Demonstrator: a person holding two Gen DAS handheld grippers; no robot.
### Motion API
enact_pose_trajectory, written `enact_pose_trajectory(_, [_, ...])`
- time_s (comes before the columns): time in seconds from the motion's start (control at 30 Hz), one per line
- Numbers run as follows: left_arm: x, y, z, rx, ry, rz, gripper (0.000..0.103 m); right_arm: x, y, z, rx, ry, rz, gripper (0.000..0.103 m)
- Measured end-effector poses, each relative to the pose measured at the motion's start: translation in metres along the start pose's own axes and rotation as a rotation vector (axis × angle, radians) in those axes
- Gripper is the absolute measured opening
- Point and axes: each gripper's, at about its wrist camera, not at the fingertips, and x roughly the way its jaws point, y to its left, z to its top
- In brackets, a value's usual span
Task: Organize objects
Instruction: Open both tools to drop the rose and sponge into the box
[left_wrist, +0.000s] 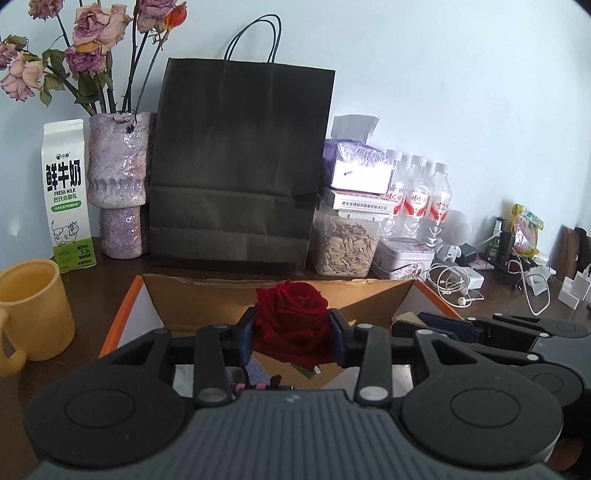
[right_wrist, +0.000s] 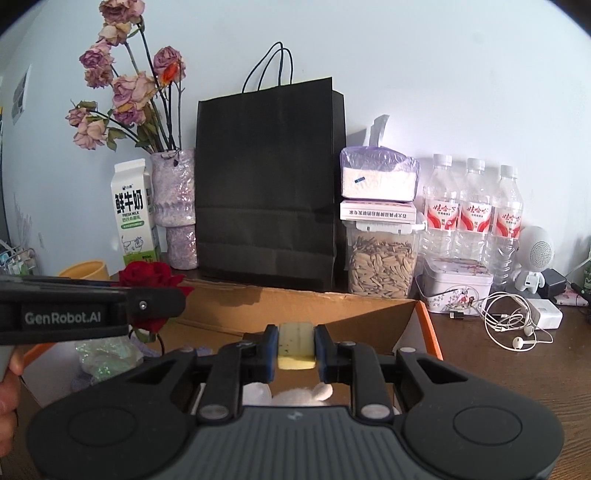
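The left gripper (left_wrist: 291, 328) has its two blue pads on both sides of a red rose (left_wrist: 291, 317), and they press on the flower head, so the rose is held between them. In this left wrist view the rose hangs over an open cardboard box (left_wrist: 207, 295) with orange edges, which stands on a dark wooden table (left_wrist: 92, 295). Behind the box stands a black paper bag (left_wrist: 240, 166). To the left of the bag there is a purple vase (left_wrist: 122, 184) with dried flowers, then a milk carton (left_wrist: 66, 192), and a yellow mug (left_wrist: 33, 310) nearer to the camera. To the right of the bag I see a jar of seeds (left_wrist: 345, 243) with boxes on top and three water bottles (left_wrist: 417, 199). The right gripper (left_wrist: 461, 328) shows at the right edge, seen from the side.

In the right wrist view, the right gripper (right_wrist: 295, 347) is clamped on a small pale yellow block (right_wrist: 295, 345); the pads touch both its sides. The block is above the same cardboard box (right_wrist: 332, 306). The left gripper (right_wrist: 155, 302) comes in from the left and carries the red rose (right_wrist: 147, 277) over the left part of the box. Something white and fluffy (right_wrist: 295, 397) lies in the box just below the block; I cannot tell what it is. White earphones (right_wrist: 513, 328) lie on the table (right_wrist: 517, 369) to the right of the box.
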Motion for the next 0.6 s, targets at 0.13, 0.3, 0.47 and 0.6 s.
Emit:
enact_pose_trajectory(0.13, [-0.0026,0.0005,-0.0009,-0.003,-0.013,0.025,0.097,-0.0018,-0.0009,-0.0018,0.010,0.003,-0.009,0.045])
enact_pose_trajectory(0.3, [-0.0041,-0.0031,-0.0017,0.014,-0.036,0.045,0.103,-0.0012,-0.0010,-0.0027,0.012,0.003,-0.034,0.103])
enact_pose_trajectory(0.47, [-0.0030,-0.0049,-0.0036,0.018,-0.031,0.050,0.103,-0.0005,-0.0010,-0.0034,0.014,0.008,-0.037,0.103])
enact_pose_trajectory(0.6, [-0.0053,-0.0039,-0.0029,0.008,-0.040,0.051,0.103,-0.0011,-0.0014,-0.0032,0.018,0.005,-0.041,0.103])
